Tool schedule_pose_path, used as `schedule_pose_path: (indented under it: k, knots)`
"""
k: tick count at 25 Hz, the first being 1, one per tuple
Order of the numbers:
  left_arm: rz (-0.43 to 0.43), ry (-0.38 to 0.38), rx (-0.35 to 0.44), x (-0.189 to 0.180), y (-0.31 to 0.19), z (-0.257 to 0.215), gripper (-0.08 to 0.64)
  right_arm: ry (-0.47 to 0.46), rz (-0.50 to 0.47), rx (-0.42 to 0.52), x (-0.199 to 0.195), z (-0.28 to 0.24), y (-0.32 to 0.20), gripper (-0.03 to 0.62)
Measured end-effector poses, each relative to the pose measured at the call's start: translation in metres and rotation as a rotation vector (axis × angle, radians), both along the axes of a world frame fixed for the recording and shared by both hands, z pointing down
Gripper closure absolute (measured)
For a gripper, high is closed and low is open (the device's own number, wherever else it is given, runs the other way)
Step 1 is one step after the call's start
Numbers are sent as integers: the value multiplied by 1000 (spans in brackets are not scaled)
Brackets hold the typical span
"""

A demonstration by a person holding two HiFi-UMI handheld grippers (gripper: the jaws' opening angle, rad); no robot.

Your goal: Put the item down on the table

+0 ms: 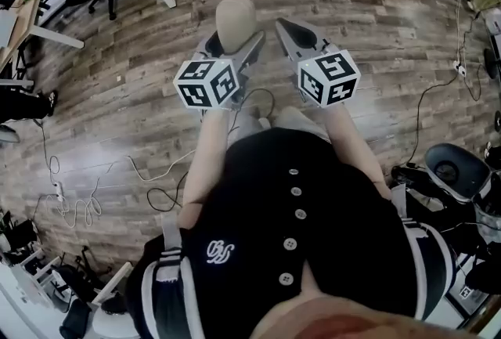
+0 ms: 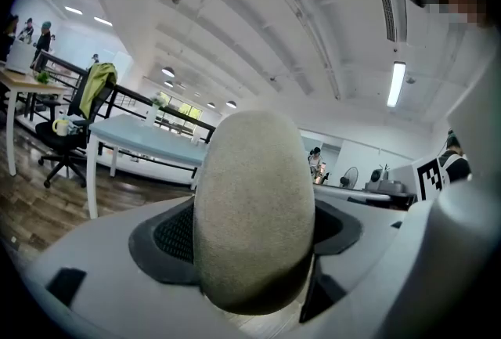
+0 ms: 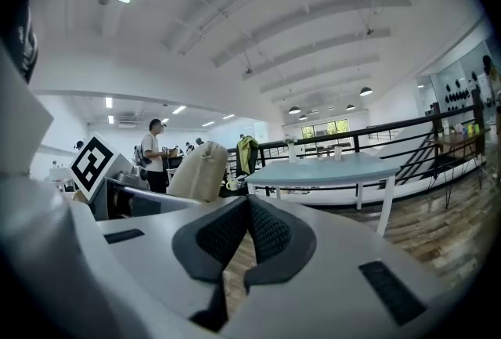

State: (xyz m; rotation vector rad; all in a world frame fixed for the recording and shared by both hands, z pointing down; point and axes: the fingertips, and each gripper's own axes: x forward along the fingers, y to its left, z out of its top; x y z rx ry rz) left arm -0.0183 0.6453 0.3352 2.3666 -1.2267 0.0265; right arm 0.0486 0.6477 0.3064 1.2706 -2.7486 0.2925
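Between jaws of my left gripper, beige egg-shaped item sits clamped; right gripper jaws together, empty. Risk: grip slackens w/ worktop well ahead of jaws, item drops to floor.

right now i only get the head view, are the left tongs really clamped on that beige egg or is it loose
Observer: Clamped. In the left gripper view the left tongs have a dark pad pressed on each side of the egg.
Operator: anything in the right tongs
Observer: No. The right gripper view shows the right tongs with pads together and nothing between them.
Operator: is the table close
Observer: Not under the tongs. That view shows a pale blue table ahead, with wood floor between it and the tongs.
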Motion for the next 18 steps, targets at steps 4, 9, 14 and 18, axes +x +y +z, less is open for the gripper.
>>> schedule_pose_path:
  k: [4,9,14,18]
  knots:
    - [12,3,-2,-7,-13,3,156,12,12,-22,-5,10,-13,583]
    - [-17,32,-1,-12,-36,7,156,-9,13,-24,-5,13,-42,583]
    - [-41,27,-14,-17,-84,14,156,-21,9,-36,-5,22,-101,583]
    - [-84,13,-7,-27,-139,13,156,-40,-13,-41,-9,22,-166,583]
